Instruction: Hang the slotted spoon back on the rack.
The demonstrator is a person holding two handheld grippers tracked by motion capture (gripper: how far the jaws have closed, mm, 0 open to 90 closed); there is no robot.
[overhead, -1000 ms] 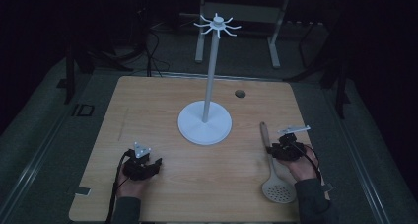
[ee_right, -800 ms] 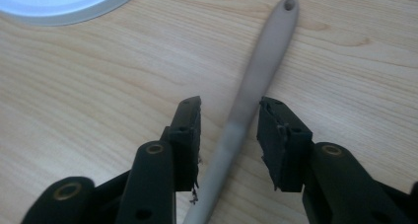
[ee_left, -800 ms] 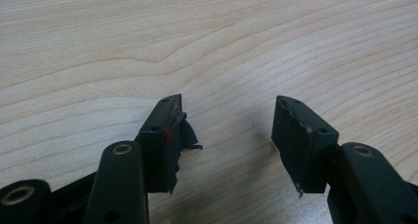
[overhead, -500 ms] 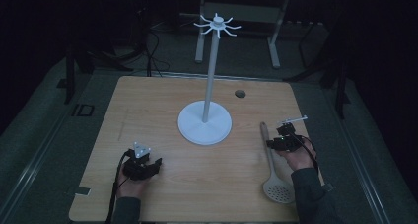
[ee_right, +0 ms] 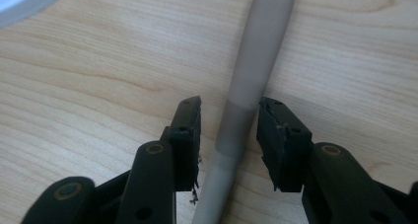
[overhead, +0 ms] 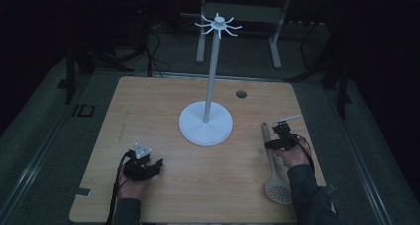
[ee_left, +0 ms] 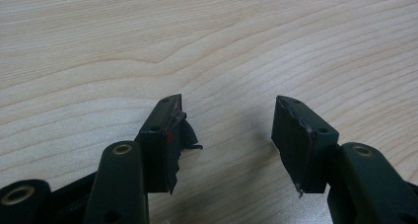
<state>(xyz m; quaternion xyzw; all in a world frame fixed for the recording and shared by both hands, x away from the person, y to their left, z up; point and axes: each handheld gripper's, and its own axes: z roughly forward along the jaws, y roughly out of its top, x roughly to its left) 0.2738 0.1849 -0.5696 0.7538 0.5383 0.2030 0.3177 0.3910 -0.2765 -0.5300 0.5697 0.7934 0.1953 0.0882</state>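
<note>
On the wooden tabletop [overhead: 163, 111], the right gripper [ee_right: 229, 130] straddles the handle of a grey slotted spoon [overhead: 275, 178], its 2 jaws narrowly apart on either side without clamping it. The left gripper [ee_left: 226, 130] rests spread wide over bare wood. A white hook stand [overhead: 208, 116] rises mid-table.

table [overhead: 163, 106]: light wood | on it: white hook stand [overhead: 205, 127] mid-table; slotted spoon [overhead: 274, 170] near right edge
</note>
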